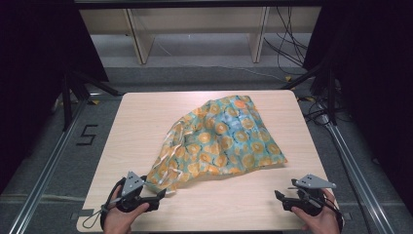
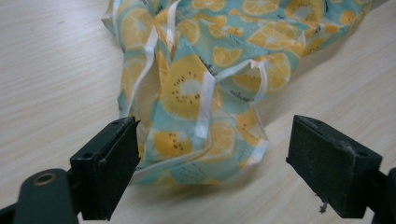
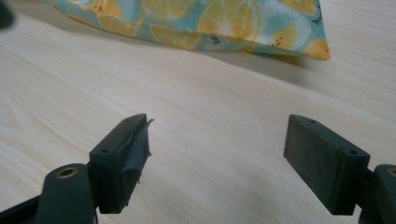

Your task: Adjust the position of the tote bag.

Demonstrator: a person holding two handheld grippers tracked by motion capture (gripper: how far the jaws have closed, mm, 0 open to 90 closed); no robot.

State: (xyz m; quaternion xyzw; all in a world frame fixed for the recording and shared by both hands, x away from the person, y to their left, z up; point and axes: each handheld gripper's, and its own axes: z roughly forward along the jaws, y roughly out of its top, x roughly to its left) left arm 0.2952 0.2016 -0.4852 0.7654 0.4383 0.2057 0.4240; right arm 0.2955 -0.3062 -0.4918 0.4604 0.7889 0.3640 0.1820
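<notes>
A crumpled teal cloth bag (image 1: 219, 141) printed with orange citrus slices lies across the middle of the wooden table (image 1: 146, 117). Its bunched end with white straps (image 2: 196, 102) reaches toward my left gripper (image 1: 163, 193), which rests at the near left, open, jaws just short of the fabric. In the left gripper view the folded cloth corner (image 2: 201, 158) lies between and slightly beyond the two jaws, untouched. My right gripper (image 1: 280, 197) sits open at the near right over bare wood. The bag's near edge (image 3: 224, 28) lies farther ahead of it.
The table's front edge runs just below both hands. Metal frame rails (image 1: 44, 170) flank the table on the floor, and cables (image 1: 287, 44) trail at the back right. Wooden furniture legs (image 1: 141, 44) stand behind the table.
</notes>
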